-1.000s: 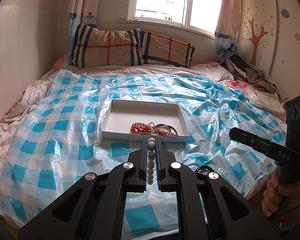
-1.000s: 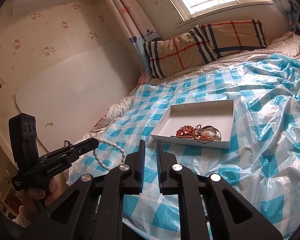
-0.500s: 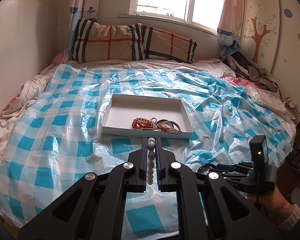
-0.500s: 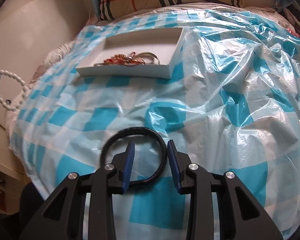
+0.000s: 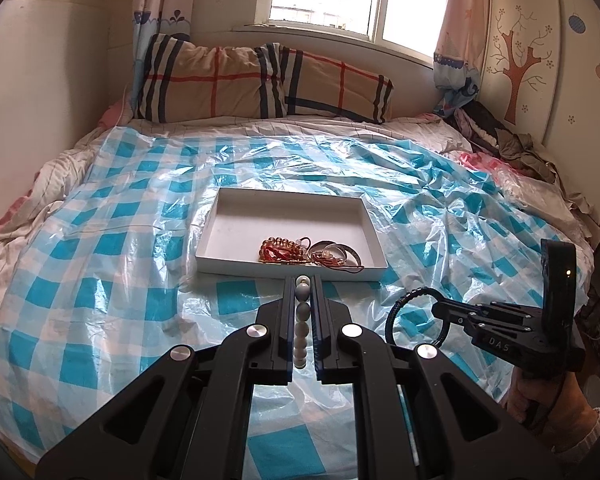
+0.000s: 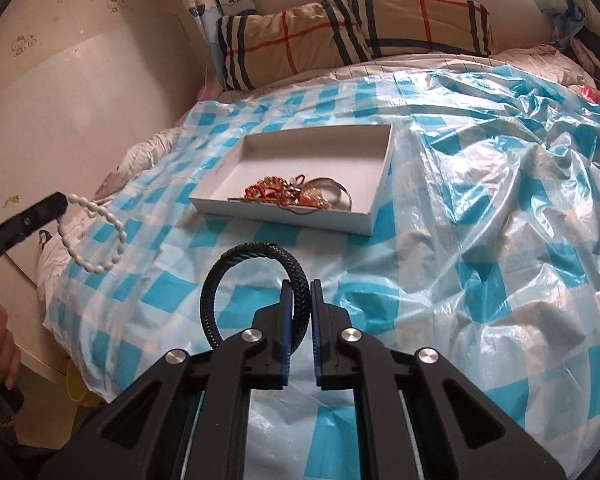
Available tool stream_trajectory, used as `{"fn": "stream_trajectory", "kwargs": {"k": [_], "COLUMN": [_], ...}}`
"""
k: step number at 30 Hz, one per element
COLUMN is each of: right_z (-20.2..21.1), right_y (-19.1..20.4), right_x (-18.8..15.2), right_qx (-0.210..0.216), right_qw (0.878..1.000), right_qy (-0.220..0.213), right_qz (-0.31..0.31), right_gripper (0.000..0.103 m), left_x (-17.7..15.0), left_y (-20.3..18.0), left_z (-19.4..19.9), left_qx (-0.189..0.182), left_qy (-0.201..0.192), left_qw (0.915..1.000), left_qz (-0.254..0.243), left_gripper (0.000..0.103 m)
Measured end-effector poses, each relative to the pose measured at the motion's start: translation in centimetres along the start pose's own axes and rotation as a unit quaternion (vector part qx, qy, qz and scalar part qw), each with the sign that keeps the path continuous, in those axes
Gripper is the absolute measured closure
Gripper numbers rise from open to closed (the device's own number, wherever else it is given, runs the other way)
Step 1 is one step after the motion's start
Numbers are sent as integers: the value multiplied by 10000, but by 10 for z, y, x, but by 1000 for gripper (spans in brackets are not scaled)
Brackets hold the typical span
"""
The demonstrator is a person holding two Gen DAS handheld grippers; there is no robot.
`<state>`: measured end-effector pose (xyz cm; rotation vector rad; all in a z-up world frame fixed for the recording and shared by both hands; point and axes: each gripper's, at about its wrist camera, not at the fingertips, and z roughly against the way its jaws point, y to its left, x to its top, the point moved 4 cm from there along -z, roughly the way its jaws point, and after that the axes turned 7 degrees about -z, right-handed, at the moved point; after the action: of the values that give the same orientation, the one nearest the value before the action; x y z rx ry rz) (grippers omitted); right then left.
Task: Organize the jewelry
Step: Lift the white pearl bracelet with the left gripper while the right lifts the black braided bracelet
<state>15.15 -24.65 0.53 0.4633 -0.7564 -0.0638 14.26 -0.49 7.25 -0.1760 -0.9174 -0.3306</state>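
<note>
Carrying both pieces clear of the bed, presumably for the tray. Left claw pinched the bead bracelet. Right claw pinched the black bracelet.

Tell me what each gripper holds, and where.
Left gripper pinches the white bead bracelet by its strand; right gripper clamps the black braided bracelet on its band.

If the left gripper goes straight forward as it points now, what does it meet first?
Probably the near wall of the white box, straight ahead of the left gripper, which holds the white bead bracelet; depth is unclear.
</note>
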Motion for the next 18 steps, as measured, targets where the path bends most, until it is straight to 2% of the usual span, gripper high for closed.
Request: {"fn": "stream_trajectory", "kwargs": {"k": [6,18], "right_z": [-9,-33], "right_y": [9,-1], "right_x": [8,13], "right_qx": [205,247], "right_qw": [9998,9996], "right_qy": [-46,40], "right_qz": [-42,-137], "right_gripper": [93,93], "left_x": [5,9], "left_y": [-3,-3], "left_z": [-17,-41], "left_qx": [-4,-74], "left_qy": [48,102], "left_qw": [10000,9999], "left_qz": [-28,-55], "left_gripper": [96,96]}}
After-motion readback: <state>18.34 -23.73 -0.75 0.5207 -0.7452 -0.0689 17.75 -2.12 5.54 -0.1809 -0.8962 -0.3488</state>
